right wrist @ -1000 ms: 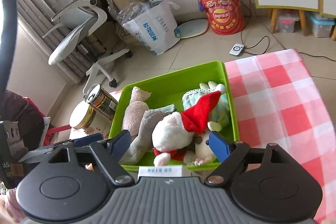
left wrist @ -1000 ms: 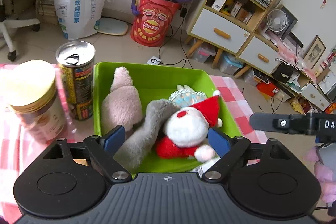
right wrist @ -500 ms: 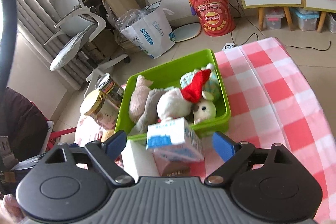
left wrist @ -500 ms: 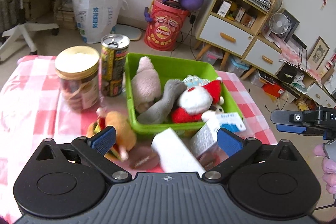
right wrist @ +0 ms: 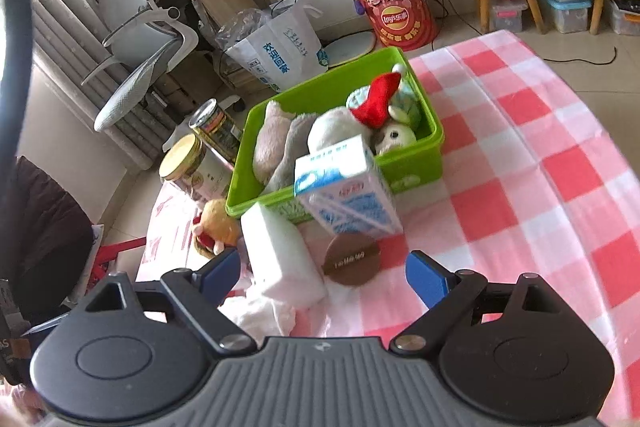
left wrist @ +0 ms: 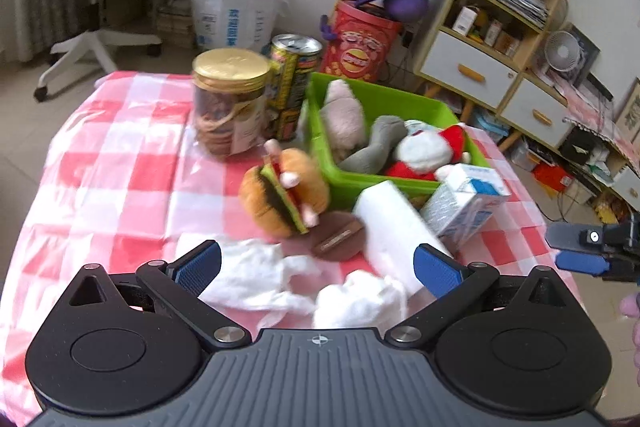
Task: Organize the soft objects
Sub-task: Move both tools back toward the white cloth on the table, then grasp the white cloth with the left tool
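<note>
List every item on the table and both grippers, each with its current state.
Left gripper: open, empty.
Right gripper: open, empty.
Green bin: holding plush toys.
Burger plush: outside the bin, on the cloth.
Milk carton: tilted against the bin.
Can: upright, opened.
Jar: upright, lidded.

In the right wrist view, the milk carton hides the green bin's near wall at frame centre. The hamburger plush is motion-blurred. The right gripper is cut off at the right edge.

green bin packed with plush toys, burger plush just beside it
</note>
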A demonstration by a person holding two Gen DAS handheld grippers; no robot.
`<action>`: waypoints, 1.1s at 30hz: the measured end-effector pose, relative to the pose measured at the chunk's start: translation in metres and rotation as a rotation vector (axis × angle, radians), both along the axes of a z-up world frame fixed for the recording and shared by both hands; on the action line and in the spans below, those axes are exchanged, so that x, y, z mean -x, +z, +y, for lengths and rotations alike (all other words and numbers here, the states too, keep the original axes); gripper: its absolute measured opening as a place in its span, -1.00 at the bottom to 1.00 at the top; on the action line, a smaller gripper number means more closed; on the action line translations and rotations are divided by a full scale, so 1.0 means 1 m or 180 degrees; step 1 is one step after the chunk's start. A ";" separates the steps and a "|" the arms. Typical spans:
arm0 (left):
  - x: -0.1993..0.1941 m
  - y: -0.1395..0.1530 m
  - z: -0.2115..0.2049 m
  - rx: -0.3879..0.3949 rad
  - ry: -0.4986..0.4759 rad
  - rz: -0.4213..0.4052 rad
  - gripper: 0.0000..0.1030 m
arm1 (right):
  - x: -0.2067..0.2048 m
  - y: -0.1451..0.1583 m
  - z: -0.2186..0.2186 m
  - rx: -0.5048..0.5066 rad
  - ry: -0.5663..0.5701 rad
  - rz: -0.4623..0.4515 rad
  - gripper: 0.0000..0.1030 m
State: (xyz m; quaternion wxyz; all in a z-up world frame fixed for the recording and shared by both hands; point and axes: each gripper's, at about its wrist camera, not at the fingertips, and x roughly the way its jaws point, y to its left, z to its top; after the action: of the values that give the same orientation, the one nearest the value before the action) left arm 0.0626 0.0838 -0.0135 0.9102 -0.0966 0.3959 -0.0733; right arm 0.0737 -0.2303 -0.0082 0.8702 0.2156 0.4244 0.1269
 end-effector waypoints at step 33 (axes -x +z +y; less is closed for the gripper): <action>-0.024 -0.077 0.050 0.0131 0.0294 0.0333 0.40 | -0.019 -0.083 0.149 0.0083 0.0077 0.0963 0.42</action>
State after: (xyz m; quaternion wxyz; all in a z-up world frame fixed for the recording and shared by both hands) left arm 0.0867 0.1337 -0.0907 0.8885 -0.1371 0.4365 -0.0342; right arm 0.0930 -0.0817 -0.0913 0.7975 0.2158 0.5548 0.0979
